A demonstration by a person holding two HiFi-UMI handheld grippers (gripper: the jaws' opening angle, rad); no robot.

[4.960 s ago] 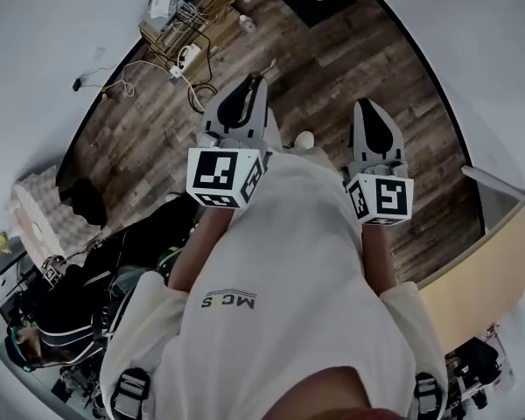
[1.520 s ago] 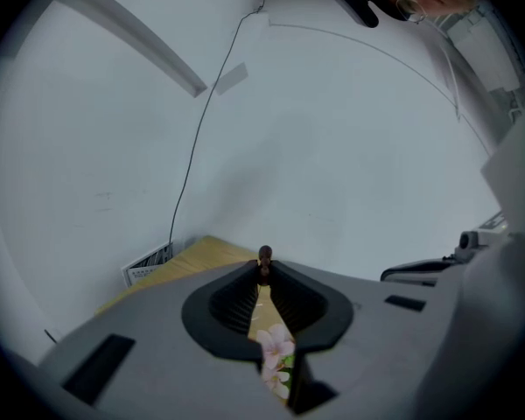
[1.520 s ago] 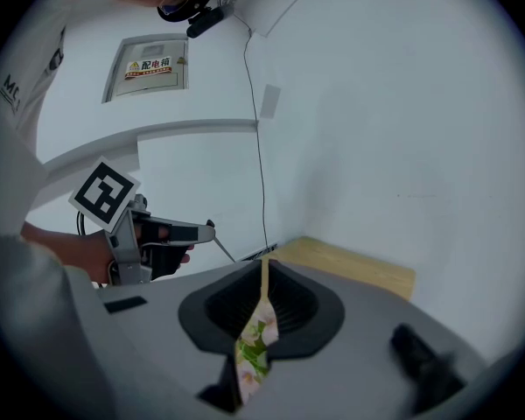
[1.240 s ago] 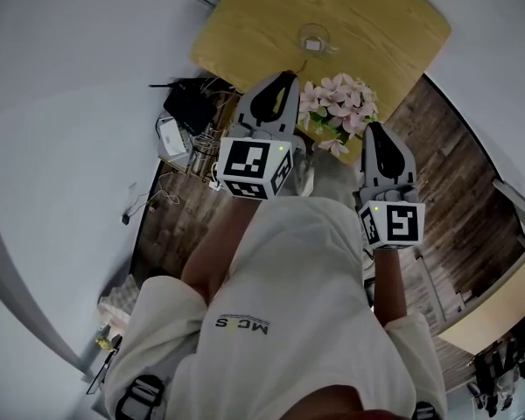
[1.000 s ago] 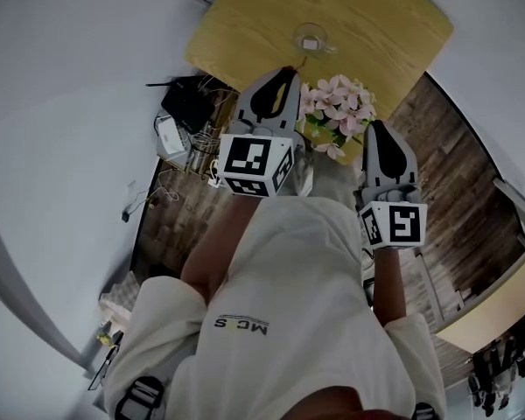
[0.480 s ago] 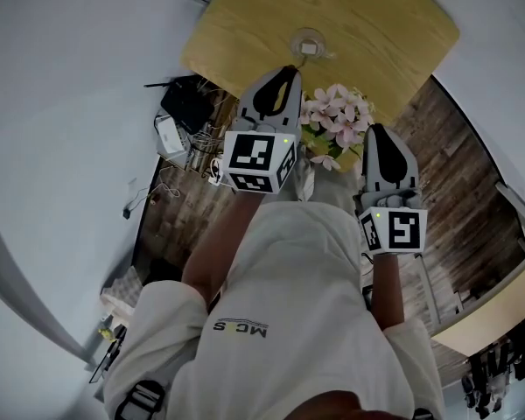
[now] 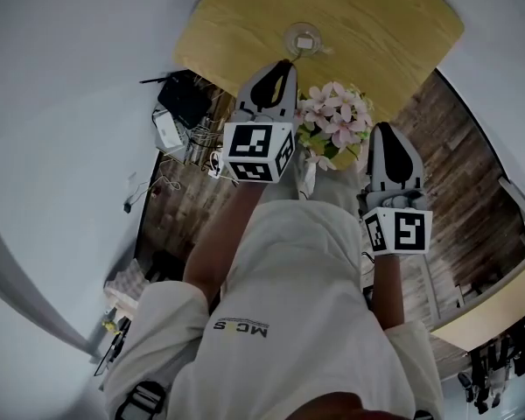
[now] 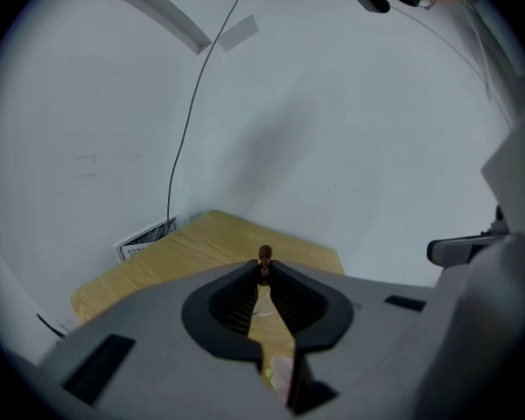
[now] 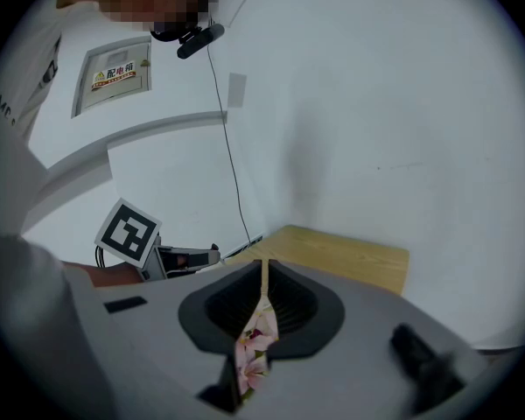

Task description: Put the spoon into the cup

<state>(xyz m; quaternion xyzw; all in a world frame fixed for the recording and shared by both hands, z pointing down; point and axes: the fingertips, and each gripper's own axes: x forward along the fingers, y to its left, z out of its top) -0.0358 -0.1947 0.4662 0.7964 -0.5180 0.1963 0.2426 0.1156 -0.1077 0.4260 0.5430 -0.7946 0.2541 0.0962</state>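
A clear glass cup [image 7: 302, 38] stands on the light wooden table [image 7: 376, 24], just beyond the tips of my left gripper [image 7: 280, 66]. In the left gripper view the left gripper [image 8: 264, 265] is shut, and a small brown end of the spoon [image 8: 264, 255] pokes out between the tips. The rest of the spoon is hidden. My right gripper [image 7: 392, 134] hangs nearer me, to the right of the pink flowers [image 7: 332, 121]. Its jaws [image 9: 263, 265] are shut with nothing between them, and the flowers [image 9: 255, 344] show through the slit.
The table [image 8: 184, 252] stands against a white wall. A printed card [image 8: 144, 237] stands at the table's far left corner. Cables and small boxes [image 7: 179, 116] lie on the wooden floor to the table's left. The pink flowers stand at the table's near edge.
The table and cup have come nearer. My left gripper has moved forward past the flowers, closer to the cup. The right gripper keeps its place by the flowers.
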